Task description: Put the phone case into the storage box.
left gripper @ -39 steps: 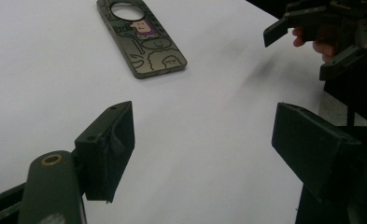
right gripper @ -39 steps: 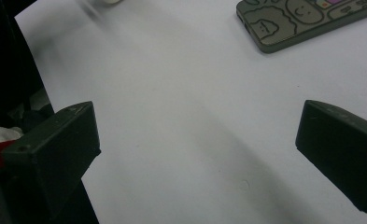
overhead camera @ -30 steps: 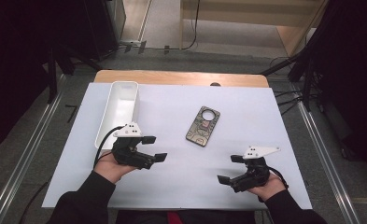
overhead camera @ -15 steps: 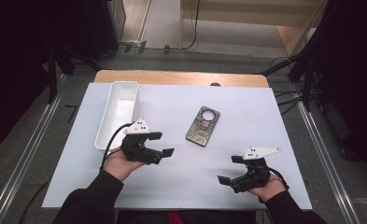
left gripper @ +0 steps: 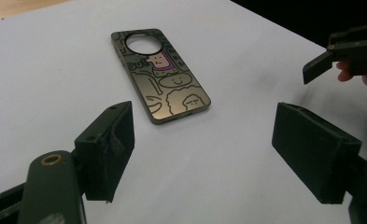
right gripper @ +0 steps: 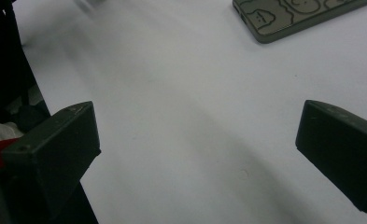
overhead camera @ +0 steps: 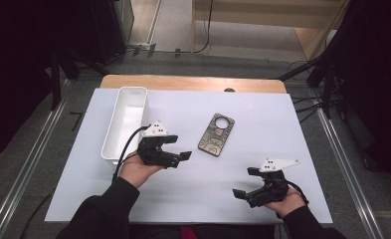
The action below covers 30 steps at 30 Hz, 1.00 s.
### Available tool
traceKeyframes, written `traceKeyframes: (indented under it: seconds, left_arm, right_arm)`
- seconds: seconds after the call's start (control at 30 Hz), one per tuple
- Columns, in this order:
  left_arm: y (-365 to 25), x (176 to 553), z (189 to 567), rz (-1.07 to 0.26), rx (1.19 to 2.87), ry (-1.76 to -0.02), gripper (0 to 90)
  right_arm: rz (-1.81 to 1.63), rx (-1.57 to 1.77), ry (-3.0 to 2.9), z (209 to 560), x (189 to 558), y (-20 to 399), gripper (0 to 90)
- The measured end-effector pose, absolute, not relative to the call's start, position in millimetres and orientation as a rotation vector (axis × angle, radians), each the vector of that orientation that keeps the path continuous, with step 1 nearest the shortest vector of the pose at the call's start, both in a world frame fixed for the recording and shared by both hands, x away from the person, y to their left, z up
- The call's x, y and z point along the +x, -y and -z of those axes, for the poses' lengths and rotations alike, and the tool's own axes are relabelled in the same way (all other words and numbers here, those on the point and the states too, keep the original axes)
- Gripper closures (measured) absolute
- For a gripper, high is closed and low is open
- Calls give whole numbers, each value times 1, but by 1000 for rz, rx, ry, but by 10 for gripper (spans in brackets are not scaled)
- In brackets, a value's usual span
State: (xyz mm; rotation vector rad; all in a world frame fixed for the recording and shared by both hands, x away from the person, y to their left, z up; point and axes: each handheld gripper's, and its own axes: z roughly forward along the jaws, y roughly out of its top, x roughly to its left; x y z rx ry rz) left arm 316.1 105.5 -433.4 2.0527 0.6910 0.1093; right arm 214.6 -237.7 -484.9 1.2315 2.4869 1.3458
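A flat olive-gold phone case with cartoon line drawings and a round camera cut-out (overhead camera: 216, 135) lies face up on the white-covered counter (overhead camera: 262, 114), near its middle and slightly tilted. In the left gripper view the same case (left gripper: 162, 74) rests just ahead of the two black jaws, nearer the left-hand one, not touching either. The left claw (overhead camera: 178, 148) hovers just to the left of the case in the high view, held in the person's hand; its jaws stand apart, released, with nothing but bare white surface between them. The right claw (overhead camera: 244, 183) sits near the front edge of the counter, well apart from the case, its jaws also spread wide and gripping nothing; in the right gripper view a corner of the case (right gripper: 293, 18) shows at the top, far beyond the jaws. A long white rectangular plastic tray (overhead camera: 114, 144) stands along the left side of the counter, just beside the left hand
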Motion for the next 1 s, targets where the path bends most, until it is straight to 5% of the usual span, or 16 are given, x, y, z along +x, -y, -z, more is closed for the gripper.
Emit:
traceKeyframes:
  seconds: [0.9,1.0]
  left_arm:
    - [-57,338,448,-124,2083,-729,210]
    - [-51,341,448,-141,2103,-712,129]
  right_arm:
    - [-1340,1261,-2484,486,214,239,0]
    - [-1334,1258,-2488,486,214,239,0]
